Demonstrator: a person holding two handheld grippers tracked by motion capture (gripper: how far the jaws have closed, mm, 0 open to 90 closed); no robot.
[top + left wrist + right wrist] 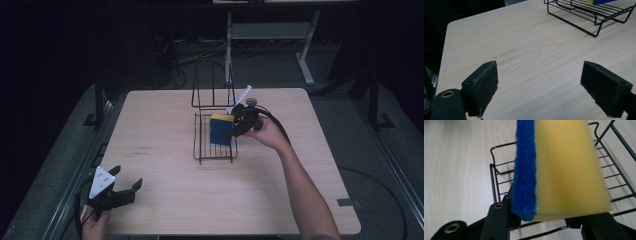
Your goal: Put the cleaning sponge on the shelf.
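Sponge [564, 167], yellow foam with a blue scouring layer along 1 side, sits clamped between the 2 jaws of the right gripper [239, 123]. In the right gripper view it rises from between those jaws, the blue layer against the jaw at the left of that view and the yellow foam against the other, and most of its length sticks out past the jaw tips. The jaws are clenched on its lower end.

In the high view the sponge [220, 129] stands on edge, blue face toward the camera, inside the wire rack [202, 150], toward the rack's far right part; whether it touches the rack's wires cannot be told. The rack is a black wire tray with an upright back frame, standing near the middle of the bench [165, 200]. The right hand [267, 132] holds its gripper just beside the rack's right edge.

The left gripper [127, 185] is well apart from the rack, near the bench corner closest to the person's left. Its 2 jaws are released and stand wide, with bare bench [536, 50] between them, and the rack [596, 15] shows farther off in the left gripper view.
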